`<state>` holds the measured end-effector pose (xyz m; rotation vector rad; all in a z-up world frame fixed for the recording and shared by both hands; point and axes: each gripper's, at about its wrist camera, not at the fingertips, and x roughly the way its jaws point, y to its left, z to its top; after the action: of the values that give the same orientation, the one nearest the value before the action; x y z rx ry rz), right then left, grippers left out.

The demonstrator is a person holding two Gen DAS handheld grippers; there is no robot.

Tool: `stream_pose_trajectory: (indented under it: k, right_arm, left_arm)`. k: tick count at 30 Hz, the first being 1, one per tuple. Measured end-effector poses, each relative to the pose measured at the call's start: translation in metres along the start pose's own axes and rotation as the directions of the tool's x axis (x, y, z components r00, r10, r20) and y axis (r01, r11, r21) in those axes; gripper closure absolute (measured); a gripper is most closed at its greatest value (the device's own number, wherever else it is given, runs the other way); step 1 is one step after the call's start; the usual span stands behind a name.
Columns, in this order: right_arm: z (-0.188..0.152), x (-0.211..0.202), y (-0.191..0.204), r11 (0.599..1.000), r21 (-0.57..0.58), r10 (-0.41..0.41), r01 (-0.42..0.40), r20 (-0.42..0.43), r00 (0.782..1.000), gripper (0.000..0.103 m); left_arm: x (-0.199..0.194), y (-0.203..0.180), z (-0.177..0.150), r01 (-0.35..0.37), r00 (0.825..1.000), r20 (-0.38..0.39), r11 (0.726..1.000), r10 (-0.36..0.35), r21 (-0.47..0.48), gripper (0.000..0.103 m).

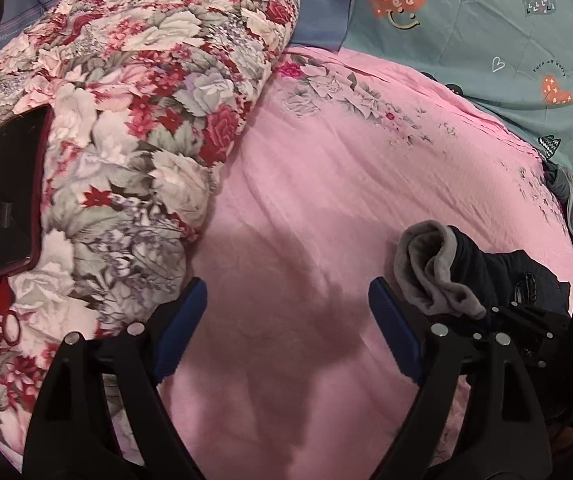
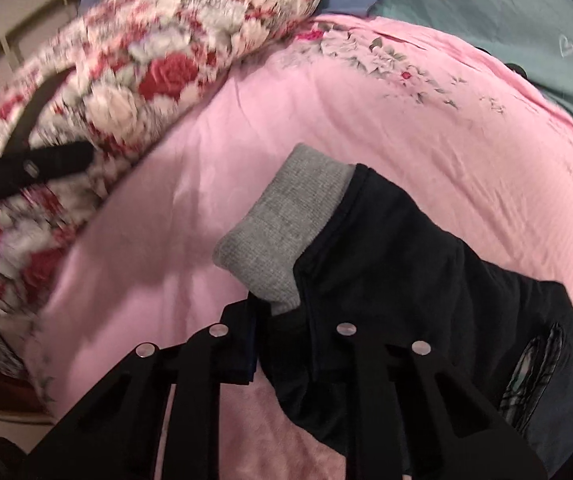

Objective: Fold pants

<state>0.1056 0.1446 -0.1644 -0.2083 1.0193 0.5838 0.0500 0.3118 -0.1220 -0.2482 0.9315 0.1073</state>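
Pink bedsheet [image 1: 326, 184] covered most of both wrist views, with a floral quilt [image 1: 126, 100] bundled at its left side and a dark phone [image 1: 8, 196] lying on top of that quilt. A teal heart-print cloth [image 1: 486, 32] lay beyond the far edge of the sheet.

Dark navy pants [image 2: 406, 264] with a grey ribbed cuff [image 2: 278, 232] lay bunched on the sheet, near its right side. The right gripper [image 2: 282, 344] had its jaws drawn narrow around the dark fabric just below the cuff; cloth filled the gap between them, so it read as a pinch on the pants at that hem. In the left wrist view the cuff appeared rumpled and curled beside the black linkage of that right gripper.

The left gripper [image 1: 286, 332] stood with its blue pads [image 1: 182, 328] spread wide over bare sheet, just left of the pants and holding nothing.

By my reading, this was an early grasping step: one corner of the garment secured, the rest not yet laid flat. The next move probably called for the left gripper to take a second point on the pants, perhaps the other cuff or the waistband, which I could not locate clearly, so the cloth could be stretched out and smoothed before any fold. Lifting with one pinch alone risked the fabric bunching further.
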Motion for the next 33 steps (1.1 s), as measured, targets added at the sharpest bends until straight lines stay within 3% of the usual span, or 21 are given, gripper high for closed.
stream_pose_trajectory:
  k: [3, 11, 18, 22, 24, 27, 29, 33]
  right_arm:
    - [-0.002, -0.008, -0.011, 0.996, 0.066, 0.053, -0.055, 0.023, 0.998, 0.084]
    - [-0.003, -0.062, -0.039, 0.971, 0.2, 0.103, -0.134, 0.158, 0.982, 0.084]
    - [-0.029, -0.155, -0.104, 0.887, 0.385, 0.104, -0.253, 0.369, 0.924, 0.084]
    - [-0.064, -0.202, -0.156, 0.811, 0.516, 0.018, -0.275, 0.449, 0.894, 0.084]
    - [-0.088, -0.218, -0.186, 0.752, 0.591, -0.025, -0.291, 0.466, 0.884, 0.084]
    - [-0.125, -0.225, -0.223, 0.677, 0.678, -0.081, -0.285, 0.454, 0.887, 0.084]
    - [-0.154, -0.22, -0.249, 0.607, 0.739, -0.099, -0.293, 0.436, 0.894, 0.085]
    - [-0.195, -0.205, -0.282, 0.516, 0.8, -0.098, -0.307, 0.411, 0.907, 0.085]
  left_arm:
    - [0.009, -0.01, 0.0, 0.048, 0.999, -0.021, 0.999, -0.048, 0.001, 0.019]
    - [0.013, -0.041, 0.007, 0.124, 0.992, -0.021, 0.991, -0.123, 0.056, 0.019]
    - [0.013, -0.11, 0.017, 0.225, 0.974, -0.038, 0.955, -0.222, 0.191, 0.019]
    - [0.004, -0.173, 0.016, 0.326, 0.944, -0.059, 0.893, -0.325, 0.309, 0.019]
    - [-0.001, -0.212, 0.012, 0.382, 0.921, -0.075, 0.843, -0.383, 0.379, 0.019]
    - [-0.007, -0.271, -0.002, 0.464, 0.875, -0.115, 0.749, -0.47, 0.472, 0.019]
    - [-0.006, -0.302, -0.013, 0.499, 0.852, -0.142, 0.699, -0.504, 0.513, 0.019]
    - [0.009, -0.352, -0.04, 0.536, 0.832, -0.222, 0.63, -0.509, 0.562, 0.036]
